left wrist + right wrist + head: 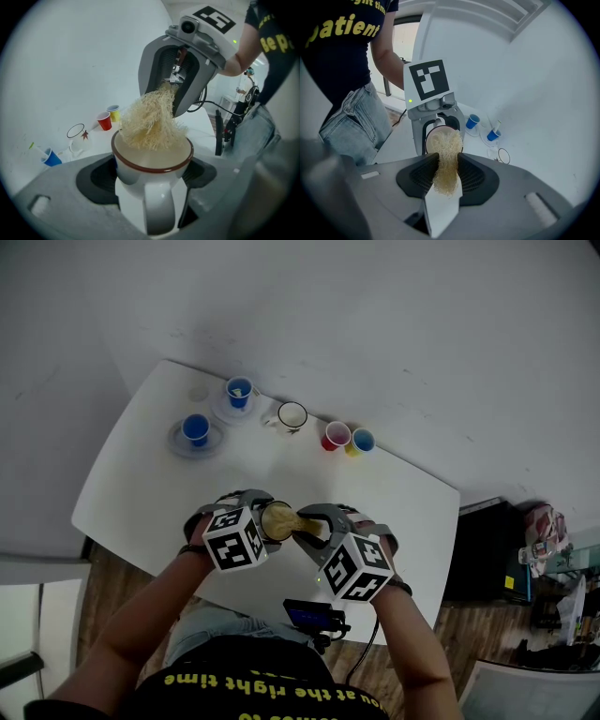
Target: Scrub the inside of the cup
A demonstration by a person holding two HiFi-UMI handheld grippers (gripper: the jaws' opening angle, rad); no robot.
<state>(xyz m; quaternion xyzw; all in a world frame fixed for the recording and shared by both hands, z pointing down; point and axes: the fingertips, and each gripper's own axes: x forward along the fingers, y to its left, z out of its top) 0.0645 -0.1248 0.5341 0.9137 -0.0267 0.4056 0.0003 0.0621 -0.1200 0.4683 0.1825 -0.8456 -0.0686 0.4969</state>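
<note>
The left gripper (151, 174) clamps a brown-rimmed white cup (140, 183) over the near edge of the table (141, 493). The right gripper (447, 176) pinches a straw-coloured scrubber (150, 122), whose end sits inside the cup. Far back stand two blue cups (196, 428) on saucers, a white mug (292, 415), a red cup (336, 435) and a yellow cup (362, 441).

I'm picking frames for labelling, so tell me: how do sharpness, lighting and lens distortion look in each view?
Head view: dim, flat grey light, edges of the white table bowed. Left gripper view: dark round vignette, white mug with dark red rim sharp, foreground soft. Right gripper view: same vignette, pale straw-like scrubber crisp, picture edges warped.
</note>
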